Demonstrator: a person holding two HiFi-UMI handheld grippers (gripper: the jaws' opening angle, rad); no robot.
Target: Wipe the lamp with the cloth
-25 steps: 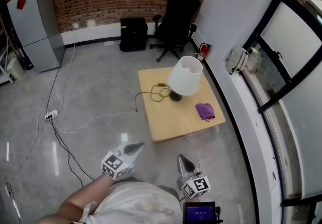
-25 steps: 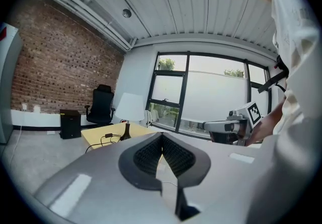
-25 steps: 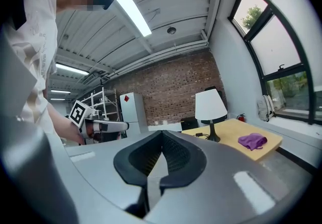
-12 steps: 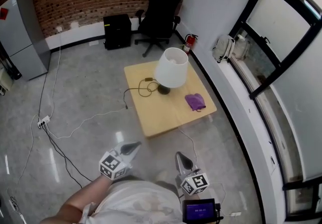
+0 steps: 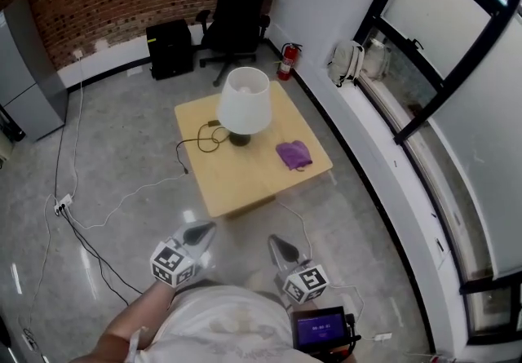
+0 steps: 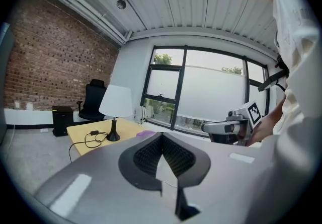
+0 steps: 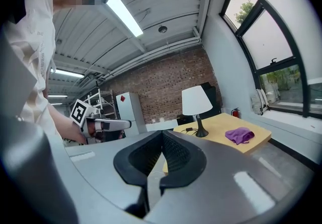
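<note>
Left tool [image 5: 200,231] and right tool [image 5: 278,244] fully closed, gripping nothing, well apart from lamp [image 5: 245,100] and cloth [image 5: 294,154] on tabletop [image 5: 236,183].

A white-shaded lamp [image 5: 244,100] stands toward the far side of a square wooden desk [image 5: 245,186], its black cable [image 5: 200,141] coiled just left of the base. A purple cloth [image 5: 294,154] lies crumpled right of the lamp, apart from it. Nearer, the left claw [image 5: 198,232] and right claw [image 5: 279,245] hover over the grey floor [image 5: 122,157], jaws together.

No words, brands or numbers are legible anywhere. The small screen [image 5: 320,327] shows print too tiny to read.
</note>
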